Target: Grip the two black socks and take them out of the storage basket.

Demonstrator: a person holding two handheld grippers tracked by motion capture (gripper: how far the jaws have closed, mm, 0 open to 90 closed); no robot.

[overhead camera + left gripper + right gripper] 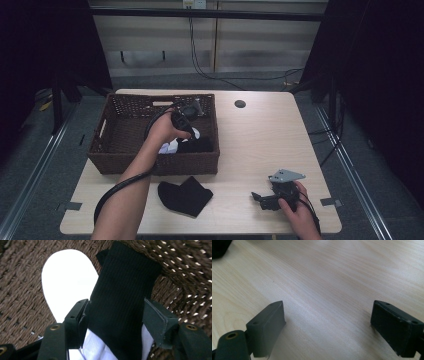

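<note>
Roughly midway, by appearance: one black sock (185,195) already lies on the surface (250,145) in front of the basket (100,150), while at least two more items remain inside. Within the basket, the left gripper (115,315) reaches down over a second black sock (125,295) that lies across a white sock (67,282) on the woven floor, close to the basket's wall. Its jaws stand fairly wide on either side of the black sock; the left pad sits at the fabric's edge and the right pad stands just clear, so the sock is straddled, not yet gripped. What is left, as judged: closing on this sock, lifting it out, then the white one. Meanwhile, the right gripper (272,200) rests low over the bare surface near the front right corner, jaws wide and holding nothing, well apart from the sock already set down.
</note>
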